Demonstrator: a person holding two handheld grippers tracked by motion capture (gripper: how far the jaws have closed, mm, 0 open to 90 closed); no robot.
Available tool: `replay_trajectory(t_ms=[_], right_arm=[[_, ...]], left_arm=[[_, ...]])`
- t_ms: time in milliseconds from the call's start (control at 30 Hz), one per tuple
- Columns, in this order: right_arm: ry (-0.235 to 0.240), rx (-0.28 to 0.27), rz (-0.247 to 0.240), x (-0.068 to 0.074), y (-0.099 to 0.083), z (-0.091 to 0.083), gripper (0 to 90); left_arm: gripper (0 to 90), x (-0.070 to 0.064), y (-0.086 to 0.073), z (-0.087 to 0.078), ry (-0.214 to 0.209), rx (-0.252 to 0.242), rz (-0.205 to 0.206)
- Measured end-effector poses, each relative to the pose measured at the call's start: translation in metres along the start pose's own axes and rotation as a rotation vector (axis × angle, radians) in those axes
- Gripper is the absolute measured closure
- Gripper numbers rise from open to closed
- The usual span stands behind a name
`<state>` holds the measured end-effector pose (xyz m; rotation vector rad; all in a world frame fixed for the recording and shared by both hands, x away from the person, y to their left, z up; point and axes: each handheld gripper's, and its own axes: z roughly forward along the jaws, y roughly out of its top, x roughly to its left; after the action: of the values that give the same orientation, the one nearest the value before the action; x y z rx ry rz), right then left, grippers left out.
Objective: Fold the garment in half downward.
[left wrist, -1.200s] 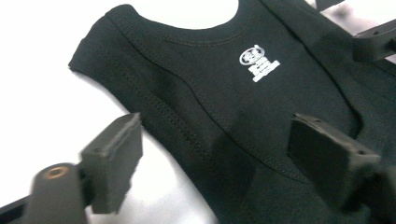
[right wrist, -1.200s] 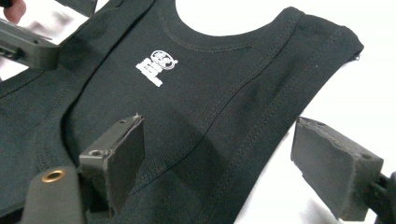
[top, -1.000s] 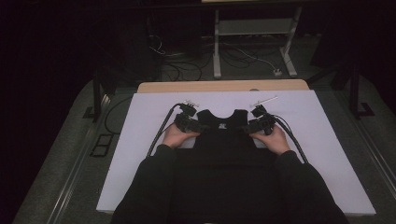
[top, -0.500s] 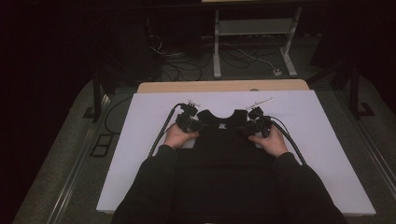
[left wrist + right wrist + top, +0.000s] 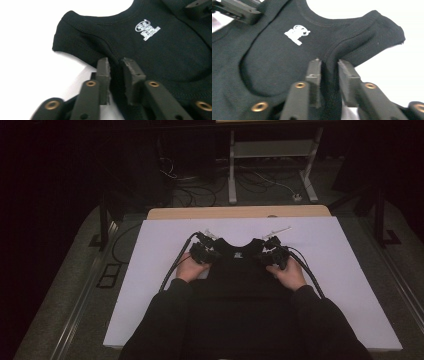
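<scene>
Nearest, the person's sleeves [image 5: 240, 325] come in from six o'clock over the white table [image 5: 350, 270]. Ahead of them the black top [image 5: 235, 265] lies flat at the table's middle, its long axis running six to twelve, neckline at twelve. The left gripper [image 5: 115, 65] pinches a ridge of cloth at the armhole seam on the nine o'clock side; the right gripper [image 5: 329, 65] bites a like fold at the three o'clock shoulder. Both sit level and equally near, so any pull should go evenly toward twelve or six. Farther off, a white print [image 5: 147, 28] marks the inner neck.
</scene>
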<state>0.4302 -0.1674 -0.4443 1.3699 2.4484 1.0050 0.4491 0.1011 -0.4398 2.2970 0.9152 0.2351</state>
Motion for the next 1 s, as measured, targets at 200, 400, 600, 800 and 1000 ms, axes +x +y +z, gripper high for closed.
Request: replay_trajectory(t_ms=[200,400,600,800,1000], right_arm=[[0.031,0.005,0.009,0.001,0.0,0.0,79.8],[0.028,-0.004,-0.017,0.004,0.0,-0.003,81.8],[0.055,-0.018,-0.007,0.003,0.0,-0.009,82.0],[0.101,-0.062,0.012,0.002,-0.002,-0.021,81.9],[0.131,-0.08,0.024,0.002,-0.003,-0.031,81.9]], left_arm=[[81.7,-0.005,0.001,-0.002,0.01,0.018,0.02],[83.3,-0.006,-0.003,-0.008,-0.014,-0.003,-0.004],[83.4,-0.003,-0.005,-0.018,-0.05,-0.048,-0.054],[83.5,-0.002,-0.007,-0.026,-0.082,-0.083,-0.085],[83.4,-0.004,-0.008,-0.029,-0.082,-0.094,-0.098]])
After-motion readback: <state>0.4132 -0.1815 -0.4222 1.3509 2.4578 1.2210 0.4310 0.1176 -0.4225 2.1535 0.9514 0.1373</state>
